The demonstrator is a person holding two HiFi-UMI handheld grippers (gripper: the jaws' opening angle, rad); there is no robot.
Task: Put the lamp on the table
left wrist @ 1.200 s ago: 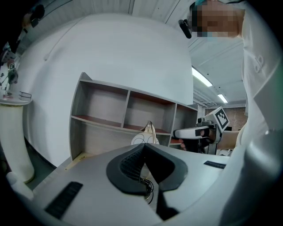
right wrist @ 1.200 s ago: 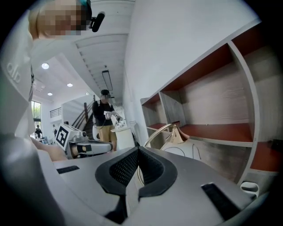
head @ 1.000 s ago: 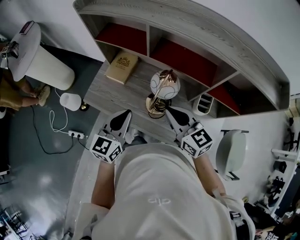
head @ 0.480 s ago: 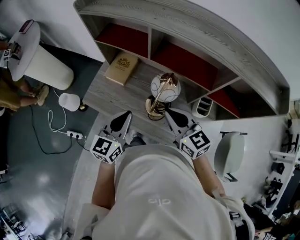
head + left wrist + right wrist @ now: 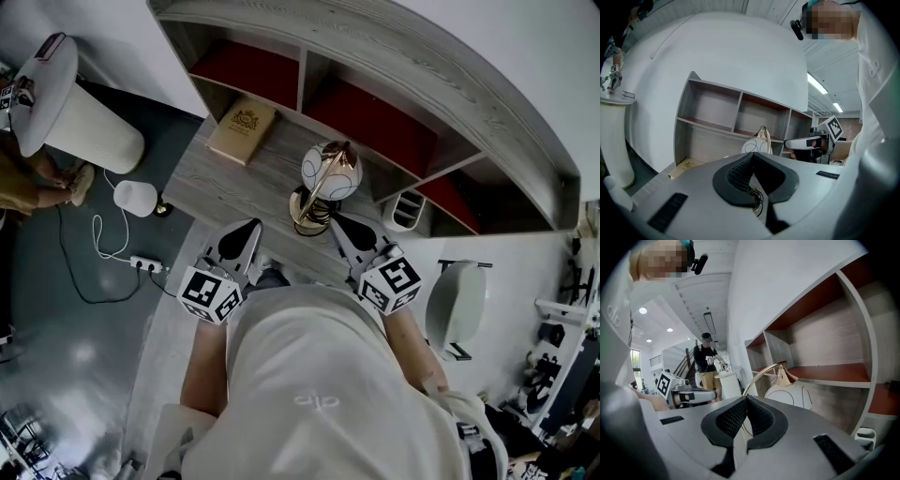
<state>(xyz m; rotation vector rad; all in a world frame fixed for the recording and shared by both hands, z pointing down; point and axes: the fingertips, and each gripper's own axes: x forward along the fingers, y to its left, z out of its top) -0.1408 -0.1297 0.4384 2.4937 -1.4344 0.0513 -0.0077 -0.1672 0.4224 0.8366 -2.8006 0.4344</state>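
The lamp (image 5: 329, 170), a white marbled globe on a gold arc and round gold base, stands upright on the grey wooden table (image 5: 225, 187) in front of the shelf unit. My right gripper (image 5: 335, 221) is shut and empty, its tip just right of the lamp base. About a hand's width left of the base, my left gripper (image 5: 251, 226) is also shut with nothing in it. In the left gripper view the globe (image 5: 756, 145) shows beyond the closed jaws. The right gripper view has the globe (image 5: 793, 395) and gold arc just past its closed jaws.
A tan book (image 5: 242, 131) lies on the table's left part. The open shelf unit (image 5: 375, 112) with red-lined compartments stands behind. A white holder (image 5: 407, 209) sits at the right. On the floor are a power strip (image 5: 146, 265), a white round object (image 5: 135, 198) and a pedestal (image 5: 66, 103). A person (image 5: 707, 361) stands far off.
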